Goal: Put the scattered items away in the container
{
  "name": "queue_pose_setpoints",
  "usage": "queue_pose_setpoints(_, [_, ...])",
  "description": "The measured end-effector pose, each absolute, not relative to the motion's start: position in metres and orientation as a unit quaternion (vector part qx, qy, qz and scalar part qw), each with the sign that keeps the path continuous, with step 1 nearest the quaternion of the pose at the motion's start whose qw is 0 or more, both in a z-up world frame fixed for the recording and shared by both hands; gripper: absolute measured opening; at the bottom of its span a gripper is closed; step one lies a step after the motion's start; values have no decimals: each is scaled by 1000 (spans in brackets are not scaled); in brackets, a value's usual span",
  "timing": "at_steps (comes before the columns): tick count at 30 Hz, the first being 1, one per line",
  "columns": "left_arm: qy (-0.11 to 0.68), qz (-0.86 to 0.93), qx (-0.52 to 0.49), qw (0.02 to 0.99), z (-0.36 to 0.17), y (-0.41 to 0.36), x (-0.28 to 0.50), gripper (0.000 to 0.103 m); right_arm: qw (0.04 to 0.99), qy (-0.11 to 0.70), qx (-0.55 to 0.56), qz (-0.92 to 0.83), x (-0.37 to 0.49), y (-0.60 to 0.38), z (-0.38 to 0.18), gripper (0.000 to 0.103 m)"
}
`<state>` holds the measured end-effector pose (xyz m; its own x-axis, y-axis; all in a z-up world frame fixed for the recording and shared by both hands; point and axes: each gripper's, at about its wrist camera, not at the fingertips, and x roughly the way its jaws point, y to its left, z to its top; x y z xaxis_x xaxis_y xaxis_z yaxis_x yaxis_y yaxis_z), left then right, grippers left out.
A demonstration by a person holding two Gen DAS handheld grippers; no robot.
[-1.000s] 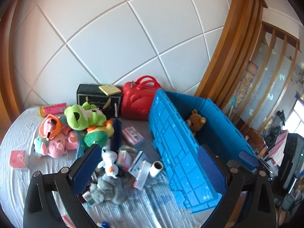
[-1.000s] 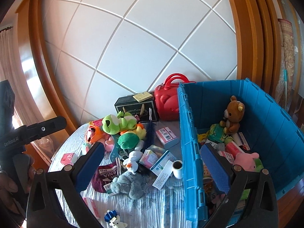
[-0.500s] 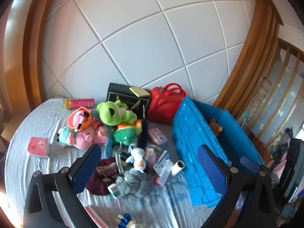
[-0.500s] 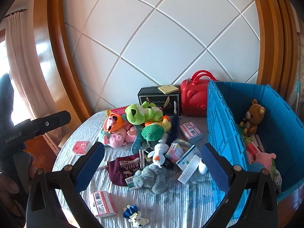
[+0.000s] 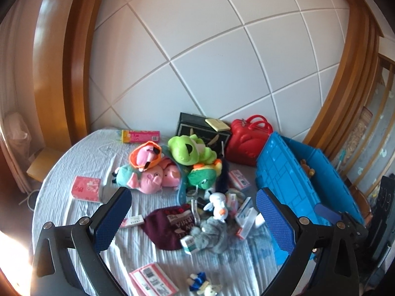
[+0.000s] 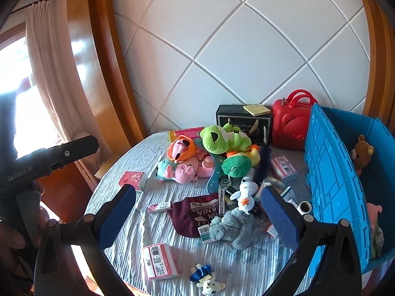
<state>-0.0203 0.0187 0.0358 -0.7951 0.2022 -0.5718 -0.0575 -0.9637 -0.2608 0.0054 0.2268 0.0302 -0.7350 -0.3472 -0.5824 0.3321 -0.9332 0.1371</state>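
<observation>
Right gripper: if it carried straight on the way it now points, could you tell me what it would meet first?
Probably the white duck plush, which sits between the open jaws of the right gripper on the pile, beside the grey plush. Depth is unclear, so the grey plush might come first.

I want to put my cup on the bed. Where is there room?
Bare sheet lies left of the pink tissue box and between it and the pink barcode box. From the plush pigs across to the blue crate it is crowded.

wall [image 6: 246, 56]: white diamond panels | wood frame [image 6: 98, 74] | curtain [image 6: 42, 56], bright window [image 6: 14, 86]
</observation>
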Motion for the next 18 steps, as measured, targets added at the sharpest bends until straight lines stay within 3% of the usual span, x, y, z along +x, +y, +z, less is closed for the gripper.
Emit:
queue_pose_setpoints(5, [-104,941,-321,22,32,-2,-18,102,188,-11,319,-929,9,212,25,103])
queue_pose_setpoints(18, [-89,946,-311,17,30,-23,-8,102,183,-20,325,-928,17,197,15,103])
